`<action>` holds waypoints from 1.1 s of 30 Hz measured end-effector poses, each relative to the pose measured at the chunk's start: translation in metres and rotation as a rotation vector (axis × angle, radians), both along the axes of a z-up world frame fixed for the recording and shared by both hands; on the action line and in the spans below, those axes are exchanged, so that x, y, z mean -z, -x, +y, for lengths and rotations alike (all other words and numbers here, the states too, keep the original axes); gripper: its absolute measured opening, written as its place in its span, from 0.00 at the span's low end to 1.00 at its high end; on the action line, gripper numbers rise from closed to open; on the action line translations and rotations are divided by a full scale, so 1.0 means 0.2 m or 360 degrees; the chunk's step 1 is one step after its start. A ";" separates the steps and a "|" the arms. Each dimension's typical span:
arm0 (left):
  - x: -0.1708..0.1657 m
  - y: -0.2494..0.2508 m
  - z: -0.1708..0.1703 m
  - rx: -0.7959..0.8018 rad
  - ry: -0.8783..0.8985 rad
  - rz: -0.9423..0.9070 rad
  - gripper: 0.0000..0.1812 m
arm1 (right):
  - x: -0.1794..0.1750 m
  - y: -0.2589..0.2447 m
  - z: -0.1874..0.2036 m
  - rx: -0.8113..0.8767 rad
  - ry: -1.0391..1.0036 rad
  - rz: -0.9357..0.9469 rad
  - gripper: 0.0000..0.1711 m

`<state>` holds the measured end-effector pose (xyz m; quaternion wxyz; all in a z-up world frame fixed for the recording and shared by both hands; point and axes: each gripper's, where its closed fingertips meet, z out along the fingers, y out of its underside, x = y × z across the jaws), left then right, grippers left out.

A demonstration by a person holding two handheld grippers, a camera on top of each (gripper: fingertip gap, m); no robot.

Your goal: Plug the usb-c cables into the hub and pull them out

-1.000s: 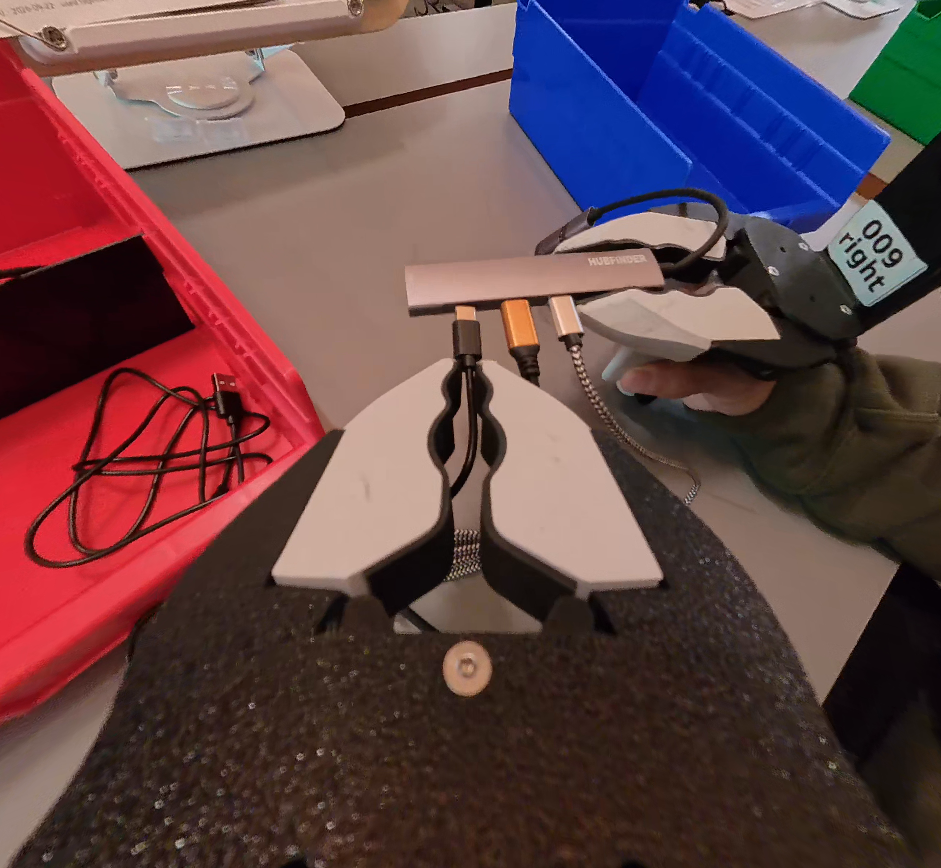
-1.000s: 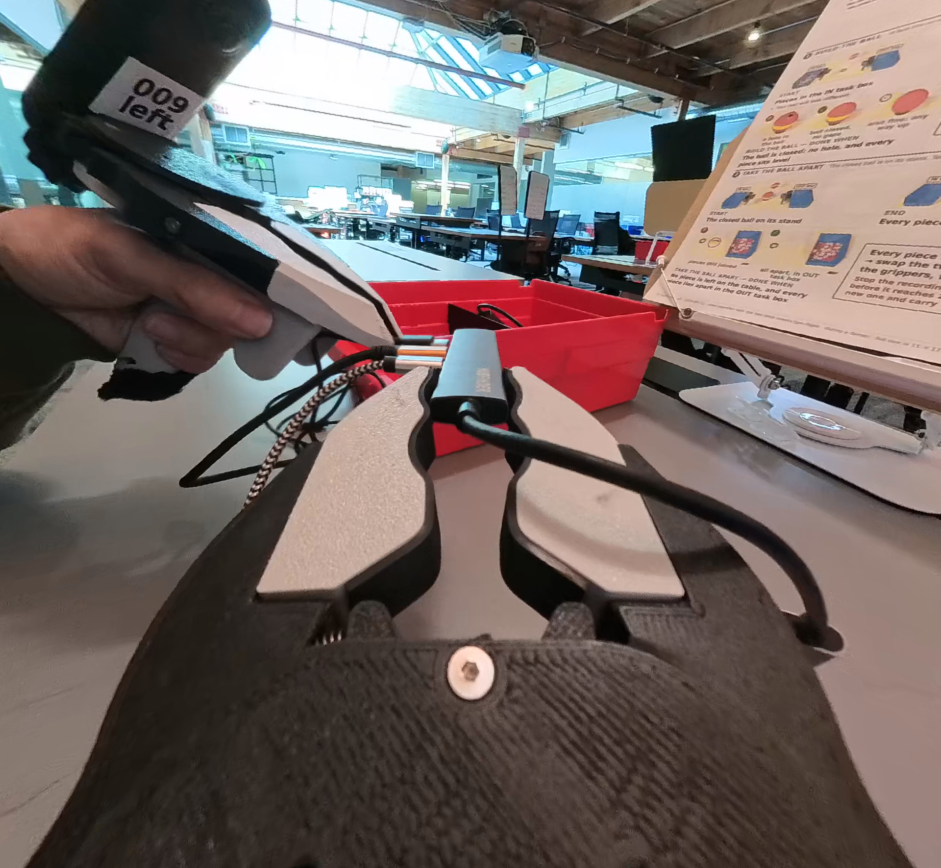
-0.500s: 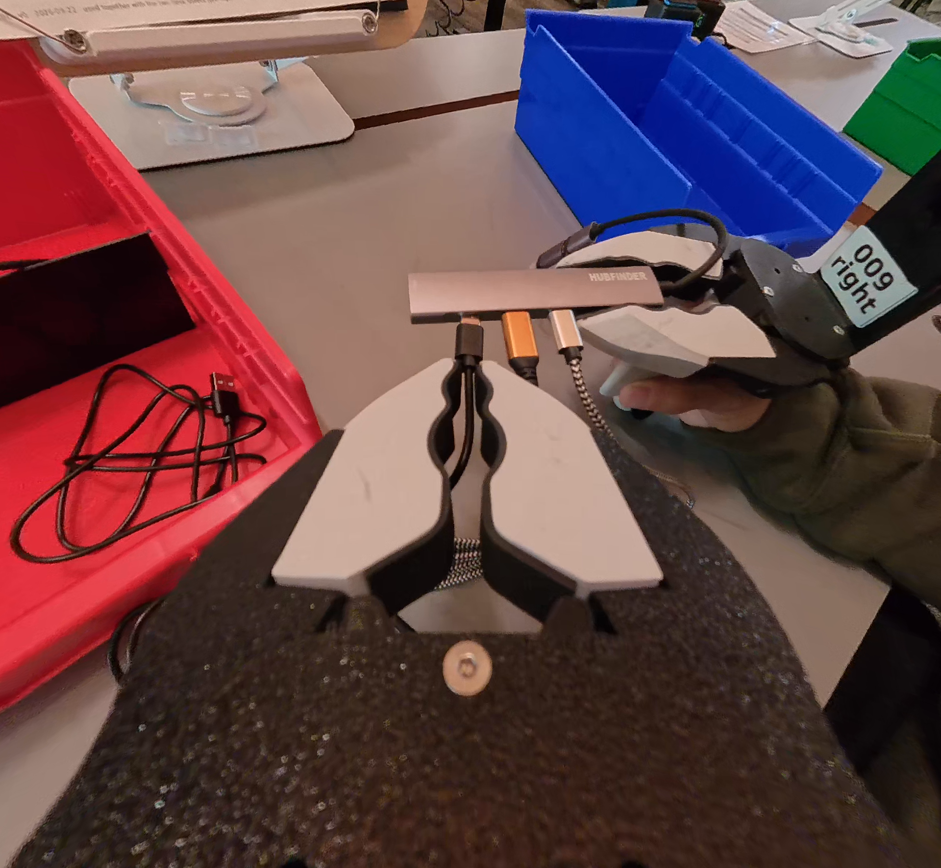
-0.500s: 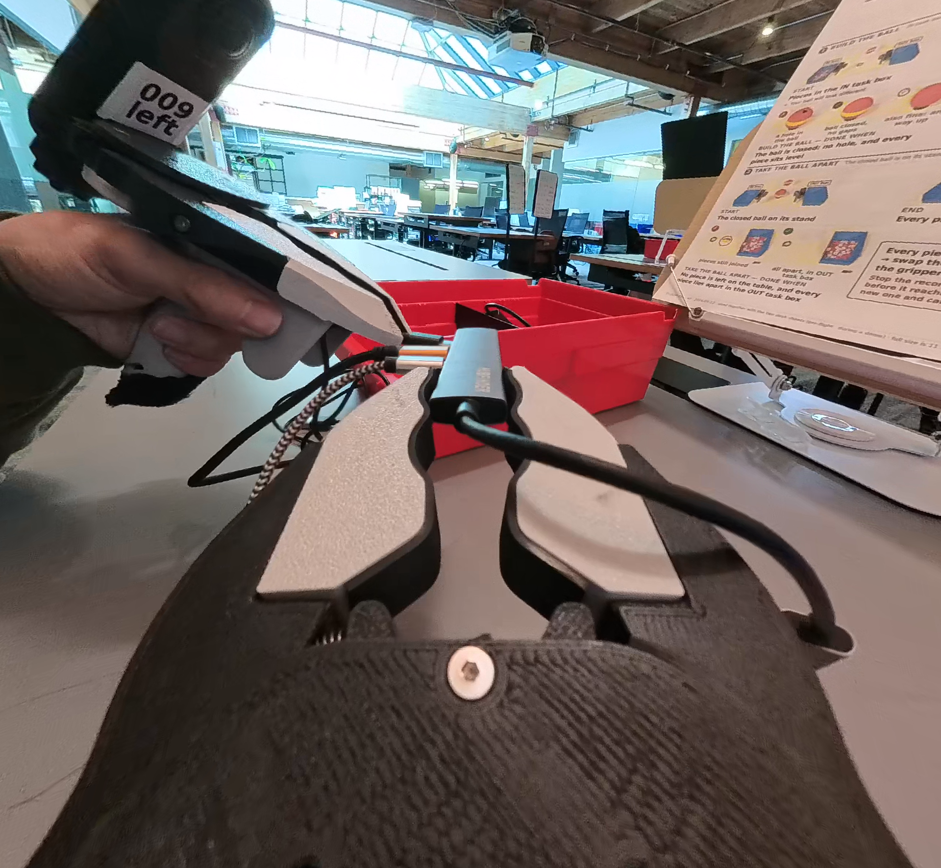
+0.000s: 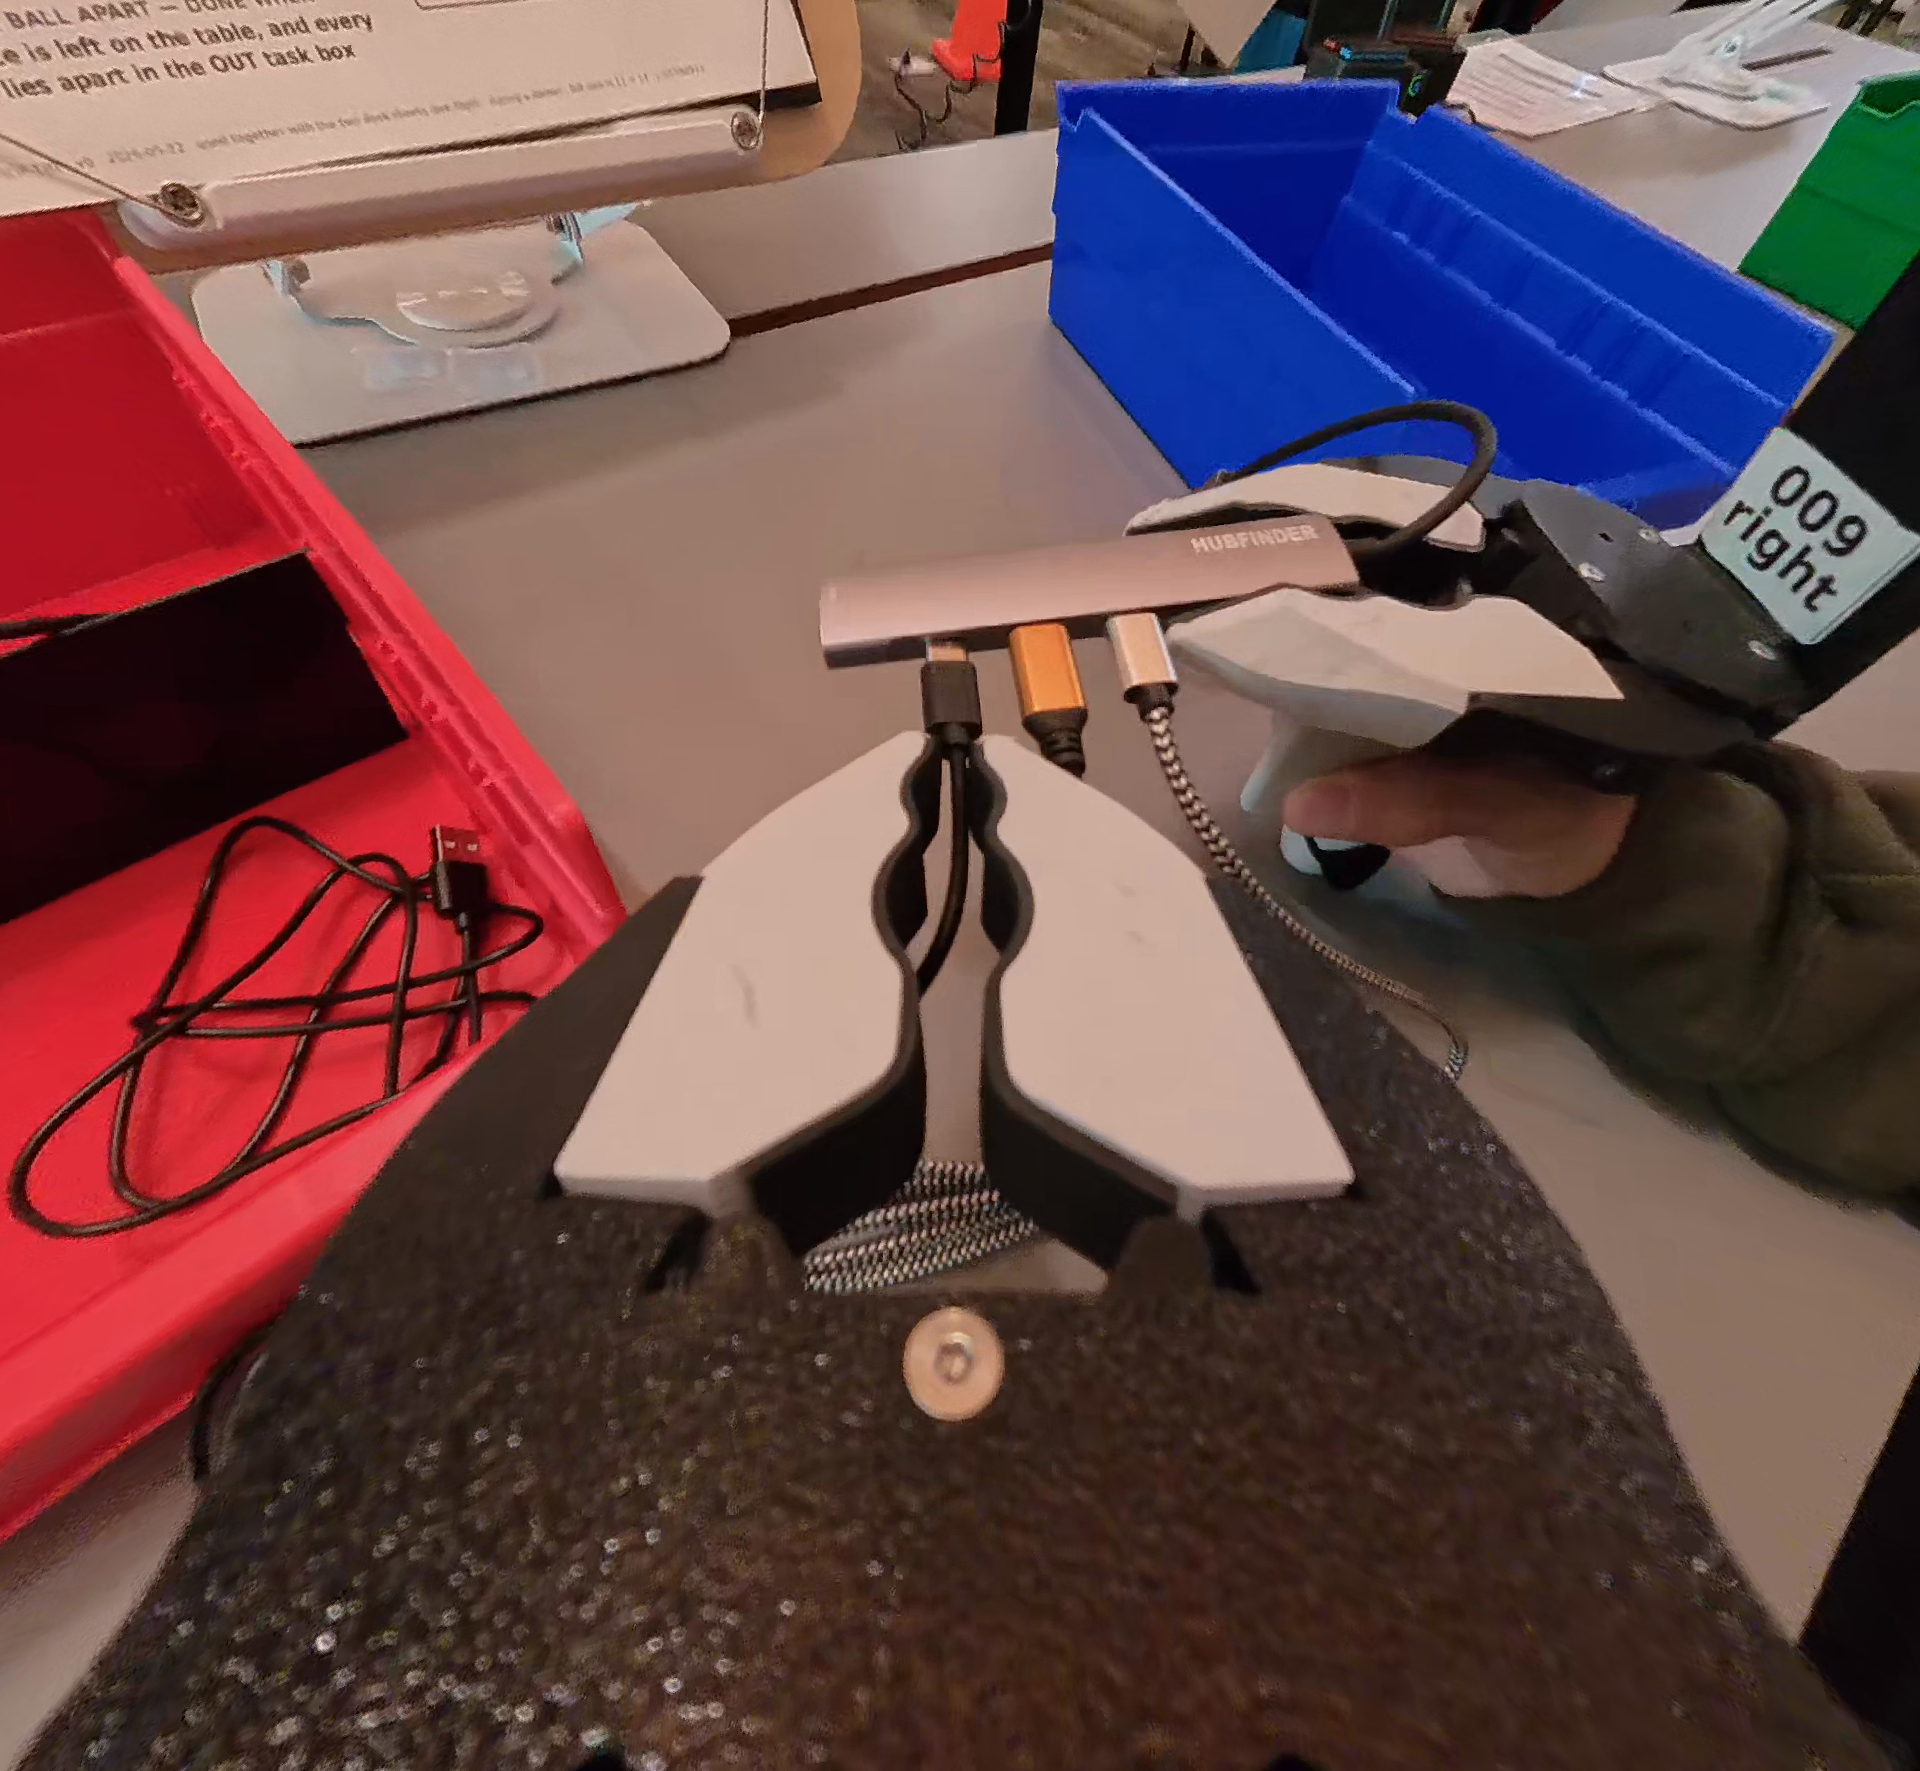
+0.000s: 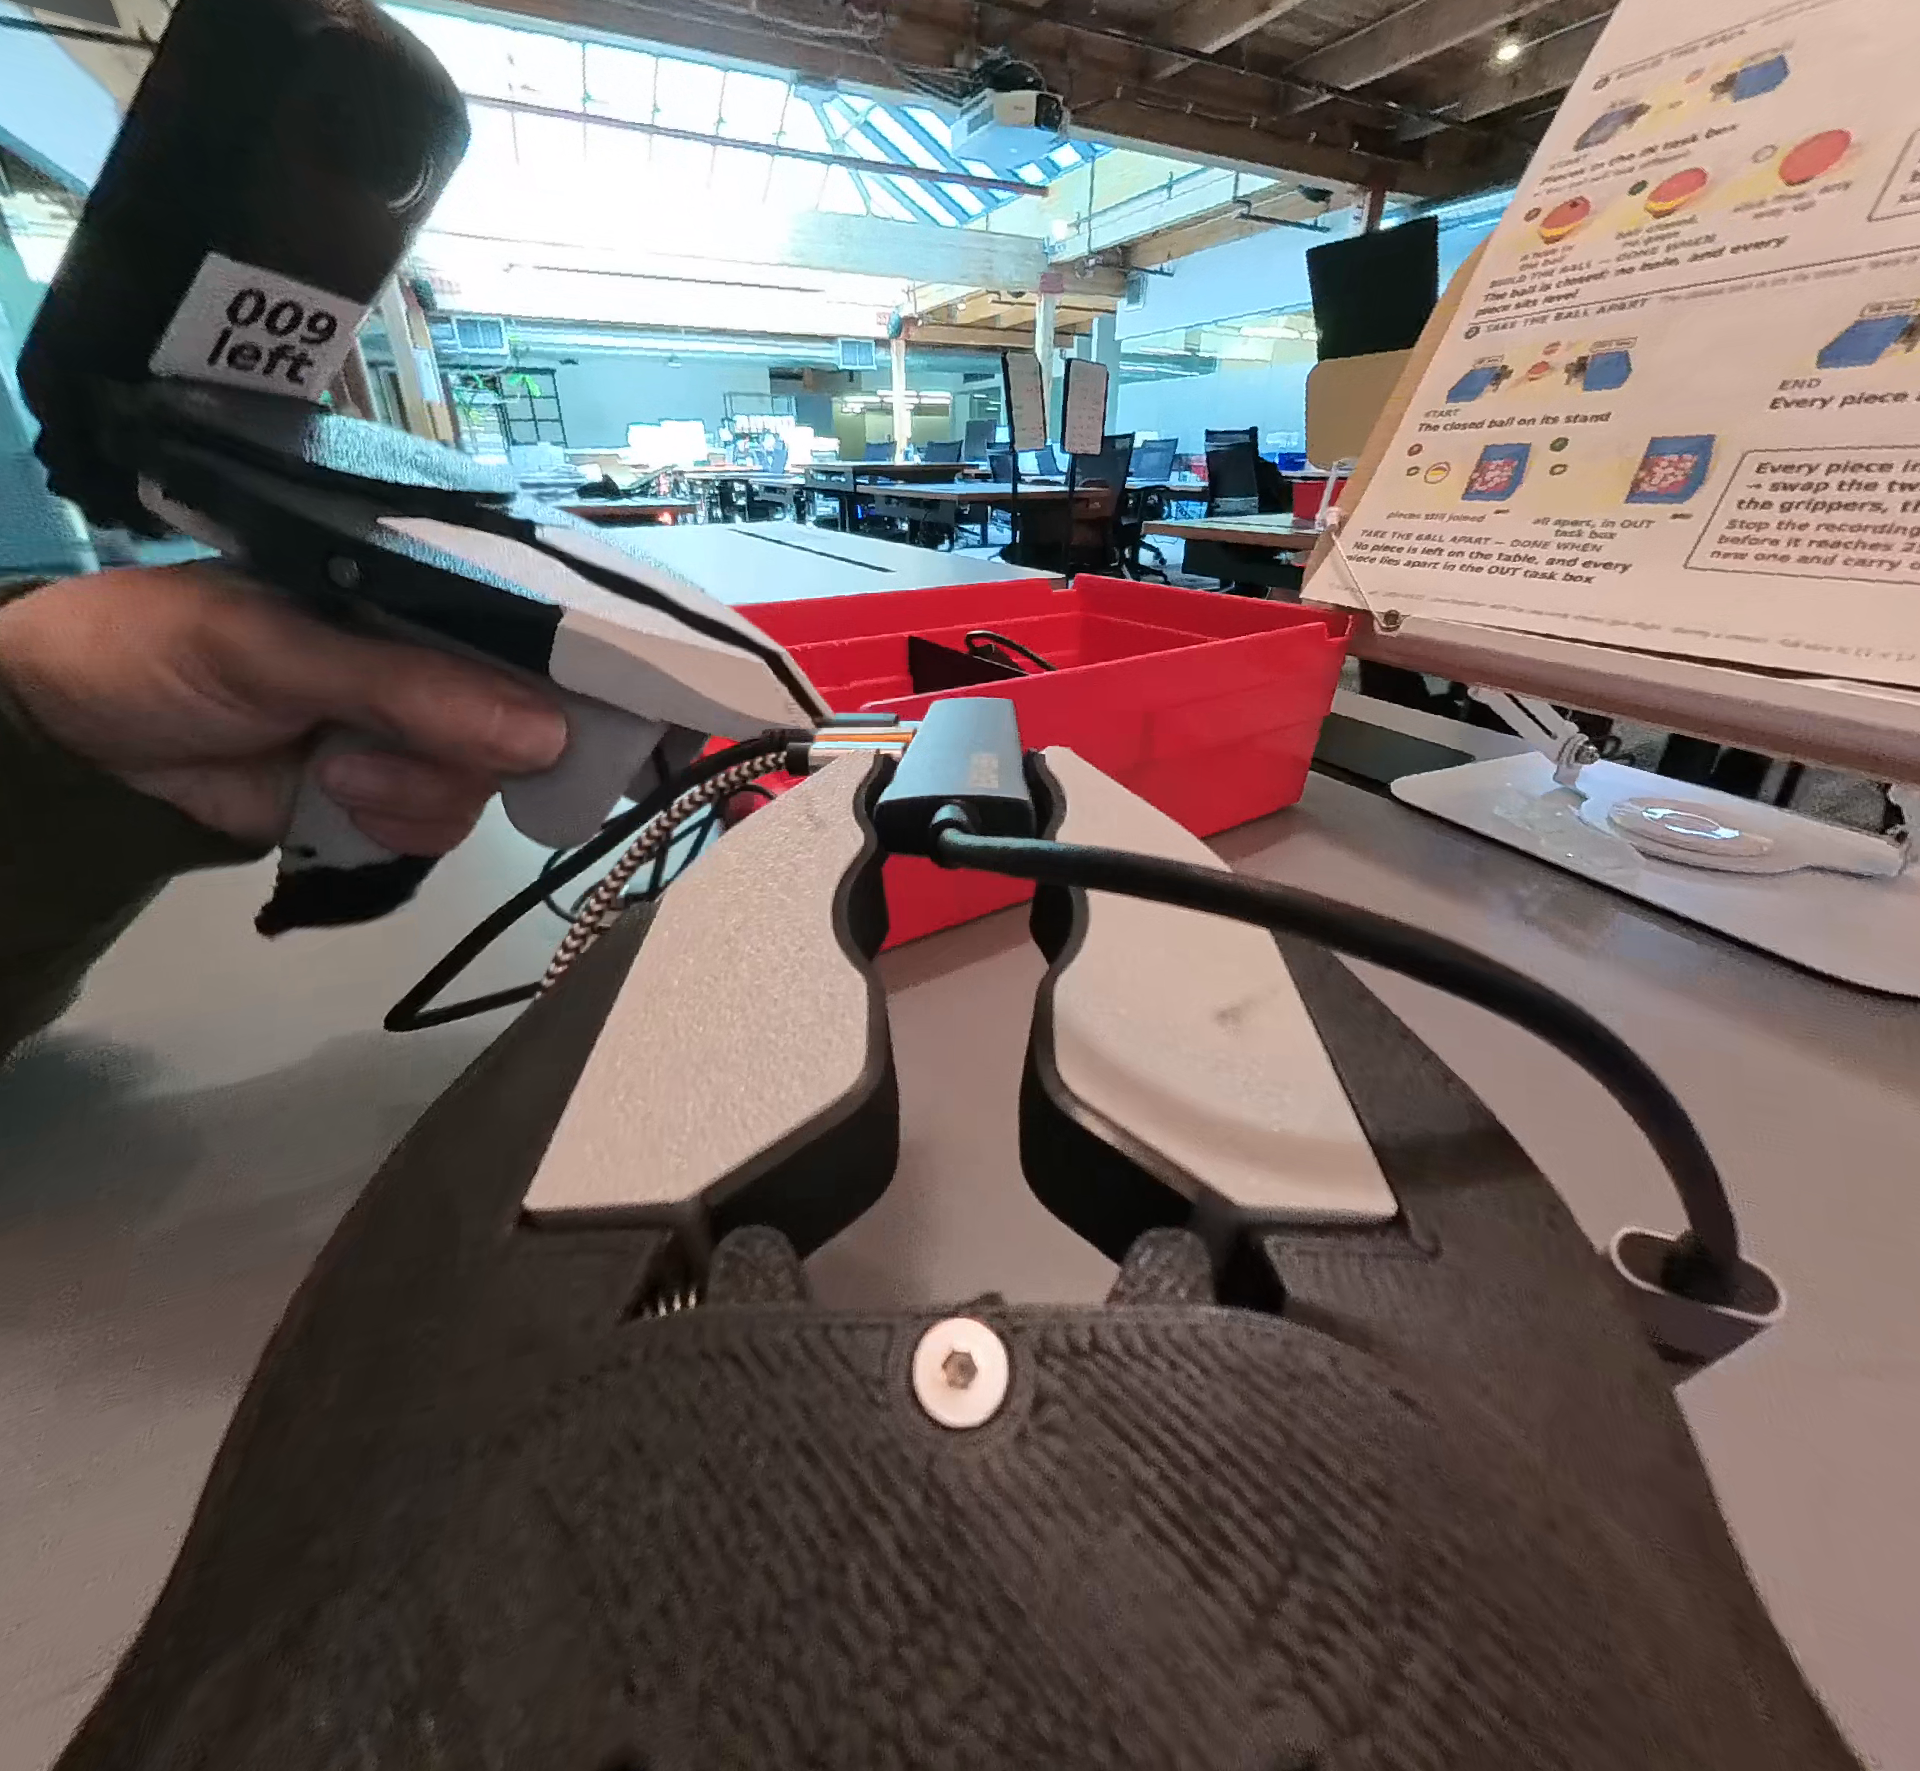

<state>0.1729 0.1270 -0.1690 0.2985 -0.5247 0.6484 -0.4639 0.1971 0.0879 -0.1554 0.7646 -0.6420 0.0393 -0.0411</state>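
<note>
Floating above the grey table [image 5: 665, 516], a slim grey USB hub [image 5: 1081, 578] is clamped in the right gripper [image 6: 956, 786]. Black, orange and silver plugs sit in it. The left gripper [image 5: 951, 755] jaws pinch the black cable [image 5: 951, 848]. A red bin [image 5: 312, 578] lies left.

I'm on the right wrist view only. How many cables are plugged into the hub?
Observer: Three, side by side along the hub: a black plug, an orange plug and a silver plug.
Operator: Which one does the left claw have?
Observer: The left claw is shut on the black cable, just behind the black plug.
</note>
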 end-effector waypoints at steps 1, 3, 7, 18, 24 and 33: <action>0.00 -0.01 0.00 -0.0005 0.0005 -0.0032 0.02 | 0.00 -0.01 0.00 0.0007 -0.0004 0.0013 0.14; -0.01 -0.02 -0.01 -0.0025 0.0049 -0.0075 0.02 | -0.01 -0.02 -0.01 0.0007 -0.0024 0.0045 0.14; -0.02 -0.03 -0.02 -0.0053 0.0167 -0.0126 0.02 | -0.01 -0.03 -0.01 0.0017 -0.0038 0.0057 0.14; -0.05 -0.03 -0.01 -0.0058 0.0315 -0.0203 0.02 | -0.01 -0.03 -0.01 0.0012 -0.0034 0.0066 0.14; -0.06 -0.04 0.01 -0.0089 0.0296 -0.0233 0.02 | 0.00 -0.02 0.00 0.0005 -0.0011 0.0053 0.14; -0.06 -0.04 0.00 -0.0097 0.0229 -0.0255 0.02 | 0.00 -0.02 -0.01 -0.0021 -0.0020 0.0074 0.14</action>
